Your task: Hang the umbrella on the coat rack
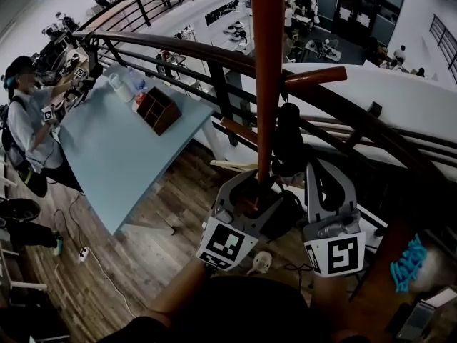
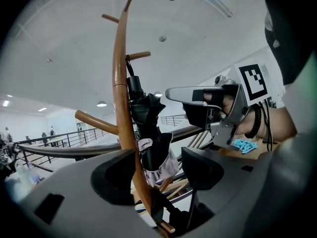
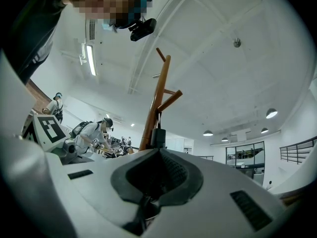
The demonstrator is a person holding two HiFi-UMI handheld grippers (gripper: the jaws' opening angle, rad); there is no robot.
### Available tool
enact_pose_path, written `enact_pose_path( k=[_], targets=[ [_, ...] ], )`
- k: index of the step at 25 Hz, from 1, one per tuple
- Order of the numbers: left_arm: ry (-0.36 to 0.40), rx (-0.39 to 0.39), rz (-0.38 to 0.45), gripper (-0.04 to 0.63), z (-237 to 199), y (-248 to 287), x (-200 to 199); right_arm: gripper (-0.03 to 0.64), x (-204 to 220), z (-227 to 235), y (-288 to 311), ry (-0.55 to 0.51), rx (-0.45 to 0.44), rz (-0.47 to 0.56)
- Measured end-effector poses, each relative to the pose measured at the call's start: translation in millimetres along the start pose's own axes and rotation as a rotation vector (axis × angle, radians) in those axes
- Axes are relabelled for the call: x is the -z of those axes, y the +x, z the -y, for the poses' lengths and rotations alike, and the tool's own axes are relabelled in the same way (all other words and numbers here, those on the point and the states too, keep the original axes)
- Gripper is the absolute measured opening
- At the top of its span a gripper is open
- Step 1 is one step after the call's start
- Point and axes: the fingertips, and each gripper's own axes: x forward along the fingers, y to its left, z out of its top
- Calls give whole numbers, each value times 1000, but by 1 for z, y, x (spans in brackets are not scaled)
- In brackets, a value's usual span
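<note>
Umbrella [image 1: 288, 138]: black, folded, hanging from a peg [image 1: 314, 77] of the coat rack [image 1: 265, 70]. Its long axis was upright and ran close alongside the pole. The hang looked done, and neither gripper had hold of it.

Key relation, from the left gripper view: the umbrella lay ahead of and above the left gripper [image 2: 158, 170], just right of the pole. Its loose lower cloth dropped into the line of the gap between the jaws. The pole stood inside that same gap, hard by the left-hand pad (touching or just clear, could not tell).

Left jaws: wide apart, pressing on nothing.

Right gripper [image 1: 327, 168]: just beside the umbrella's lower end in the head view, on the side away from the pole. Its jaws were together with the pads meeting, and nothing identifiable sat between them. In its own view only a dark end of the umbrella showed over the jaw tips, strung under the peg.

Judgement: the left gripper was the more entangled of the two, with pole and cloth both in its gap. Backing it out would call for a straight pull along the jaws' own line. Sideways drift could catch the pole or snag the cloth and swing the umbrella off the peg.
</note>
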Motion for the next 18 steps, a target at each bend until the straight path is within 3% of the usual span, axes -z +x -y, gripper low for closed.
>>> enact_pose_path(
  k=[9, 18],
  targets=[
    [-18, -128, 99, 35, -24, -15, -18, 31, 6, -4, -5, 8, -1, -12],
    [24, -140, 92, 12, -26, -14, -21, 31, 14, -5, -14, 30, 12, -19]
  ],
)
